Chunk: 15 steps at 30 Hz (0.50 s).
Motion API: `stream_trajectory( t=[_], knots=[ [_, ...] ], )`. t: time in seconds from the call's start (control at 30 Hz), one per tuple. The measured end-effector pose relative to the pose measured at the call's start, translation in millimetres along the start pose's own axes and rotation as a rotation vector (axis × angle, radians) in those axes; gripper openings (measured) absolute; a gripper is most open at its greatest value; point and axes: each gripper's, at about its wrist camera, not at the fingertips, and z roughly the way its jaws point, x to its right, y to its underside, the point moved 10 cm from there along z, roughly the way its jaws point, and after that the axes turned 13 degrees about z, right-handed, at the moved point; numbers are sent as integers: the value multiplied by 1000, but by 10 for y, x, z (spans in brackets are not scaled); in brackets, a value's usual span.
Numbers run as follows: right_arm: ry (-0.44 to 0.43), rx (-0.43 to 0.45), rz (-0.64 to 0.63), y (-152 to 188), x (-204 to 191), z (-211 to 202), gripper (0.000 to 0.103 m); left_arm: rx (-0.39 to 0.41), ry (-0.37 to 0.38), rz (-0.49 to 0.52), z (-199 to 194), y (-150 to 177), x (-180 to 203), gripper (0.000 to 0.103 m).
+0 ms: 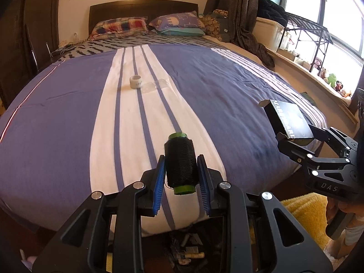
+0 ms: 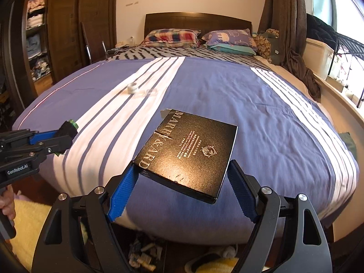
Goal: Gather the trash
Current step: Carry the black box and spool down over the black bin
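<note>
You hold both pieces of trash clear above the blue-and-white striped bed point(image 2: 261, 104), apparently ready to carry off. Your right gripper point(image 2: 182, 179) spans wide across a flat black cardboard box point(image 2: 188, 152) with silver lettering and a torn flap. Your left gripper point(image 1: 182, 173) pinches a black thread spool point(image 1: 180, 163) with green ends.

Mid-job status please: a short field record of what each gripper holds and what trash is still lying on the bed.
left gripper: shut on black thread spool with green ends
right gripper: shut on flat black cardboard box with silver lettering
left on bed: small white tape roll; clear plastic wrapper beside it
surface: blue-and-white striped bedspread
below grippers: small litter on floor at bed's foot
</note>
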Motion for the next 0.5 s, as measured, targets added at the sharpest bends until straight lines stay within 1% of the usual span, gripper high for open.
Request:
stream_trajectory(
  t=[0.13,0.17,0.3,0.37,0.5],
  knots=[
    [-24,-10,2,187,-17,-145,80,-8,9,-8,-115,232,115,26],
    [-43,-20,7,259,-29,-176,80,-10,8,-10,-140,285,141,26],
    [-66,-49,9,484,-64,-229,80,-31,3,-17,-213,572,228,26],
    [-80,-62,12,603,-84,-253,80,-37,2,-22,-229,659,246,26],
    [-88,-96,8,871,-113,-267,80,-63,2,-36,-202,945,296,26]
  ],
)
